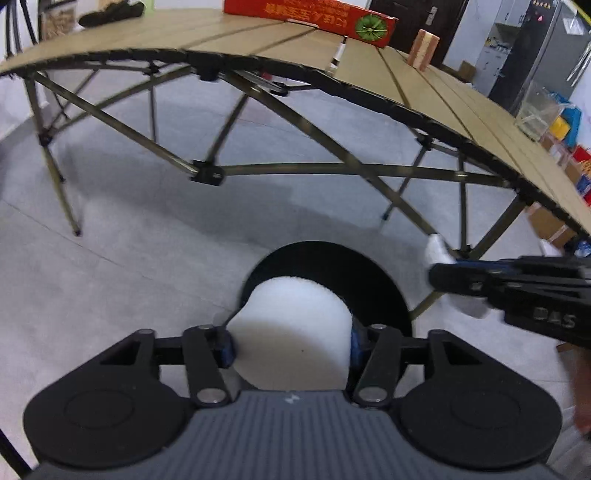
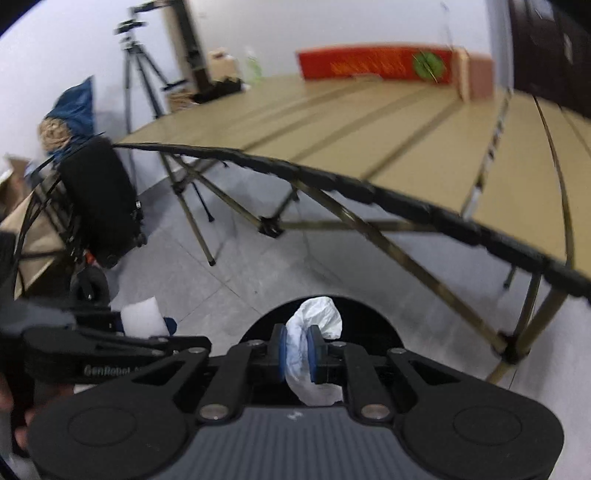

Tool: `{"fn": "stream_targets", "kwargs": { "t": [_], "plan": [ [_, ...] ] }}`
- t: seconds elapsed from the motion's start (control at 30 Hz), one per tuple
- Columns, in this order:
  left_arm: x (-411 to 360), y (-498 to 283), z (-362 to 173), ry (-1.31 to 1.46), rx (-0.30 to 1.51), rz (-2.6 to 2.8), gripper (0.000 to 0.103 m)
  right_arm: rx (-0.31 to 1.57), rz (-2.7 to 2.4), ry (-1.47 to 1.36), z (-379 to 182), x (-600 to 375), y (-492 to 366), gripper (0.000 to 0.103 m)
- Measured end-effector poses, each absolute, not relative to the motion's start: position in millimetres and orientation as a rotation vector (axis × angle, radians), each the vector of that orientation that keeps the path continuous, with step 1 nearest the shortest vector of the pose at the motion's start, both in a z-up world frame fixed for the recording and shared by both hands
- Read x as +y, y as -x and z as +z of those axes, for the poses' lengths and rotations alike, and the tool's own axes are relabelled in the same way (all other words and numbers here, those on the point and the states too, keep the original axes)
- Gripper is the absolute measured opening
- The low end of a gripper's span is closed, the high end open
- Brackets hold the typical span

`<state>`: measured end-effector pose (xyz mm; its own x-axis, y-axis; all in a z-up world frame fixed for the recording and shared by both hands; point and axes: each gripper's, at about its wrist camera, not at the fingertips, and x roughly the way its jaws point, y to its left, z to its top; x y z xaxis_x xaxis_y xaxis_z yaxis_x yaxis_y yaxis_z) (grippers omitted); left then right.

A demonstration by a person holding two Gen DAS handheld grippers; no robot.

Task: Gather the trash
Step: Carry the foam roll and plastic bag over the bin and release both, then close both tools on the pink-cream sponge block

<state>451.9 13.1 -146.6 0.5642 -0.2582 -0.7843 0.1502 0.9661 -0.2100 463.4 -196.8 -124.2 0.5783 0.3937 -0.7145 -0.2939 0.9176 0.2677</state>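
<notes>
A white foam-like piece (image 1: 291, 314) sits between the blue pads of my left gripper (image 1: 291, 347), which is shut on it directly over the round black bin (image 1: 384, 291) on the floor. In the right wrist view the same piece (image 2: 142, 315) shows at the left in that left gripper (image 2: 155, 330). My right gripper (image 2: 297, 352) is shut on a crumpled white tissue (image 2: 317, 314), held over the bin (image 2: 369, 321). From the left wrist view, the right gripper (image 1: 443, 277) comes in from the right with the tissue (image 1: 436, 249) sticking out above and below its fingers.
A tan folding table (image 1: 424, 85) with crossed metal legs (image 1: 207, 171) stands just beyond the bin. A long red box (image 1: 314, 14) and a clear container (image 1: 535, 114) lie on it. A black suitcase (image 2: 99, 199) and a tripod (image 2: 136, 66) stand at the left. Grey tiled floor (image 1: 147, 236) surrounds the bin.
</notes>
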Motion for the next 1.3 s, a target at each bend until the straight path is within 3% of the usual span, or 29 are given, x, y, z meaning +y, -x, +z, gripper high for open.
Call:
{"fn": "stream_targets", "kwargs": {
  "t": [0.07,0.1,0.57,0.97,1.13,1.3],
  "plan": [
    [7,-461,-158,0.132,0.983,-0.254,0.087,0.892,0.371,-0.159,-130,-197,-472,0.033],
    [4,-462,-163,0.120,1.000,-0.238,0.089,0.897,0.357,-0.174,-133,-198,-475,0.039],
    [4,-468,-172,0.093,1.067,-0.203,0.090,0.980,0.323,-0.188,-150,-200,-475,0.052],
    [1,-465,-163,0.074,1.044,-0.226,0.092,0.953,0.339,-0.178,-137,-201,-474,0.052],
    [-3,-442,-125,-0.033,0.845,-0.237,0.093,0.842,0.444,-0.151,-95,-206,-454,0.052],
    [-17,-420,-66,-0.084,0.501,-0.325,0.093,0.634,0.481,-0.264,-39,-243,-446,0.053]
  ]
}}
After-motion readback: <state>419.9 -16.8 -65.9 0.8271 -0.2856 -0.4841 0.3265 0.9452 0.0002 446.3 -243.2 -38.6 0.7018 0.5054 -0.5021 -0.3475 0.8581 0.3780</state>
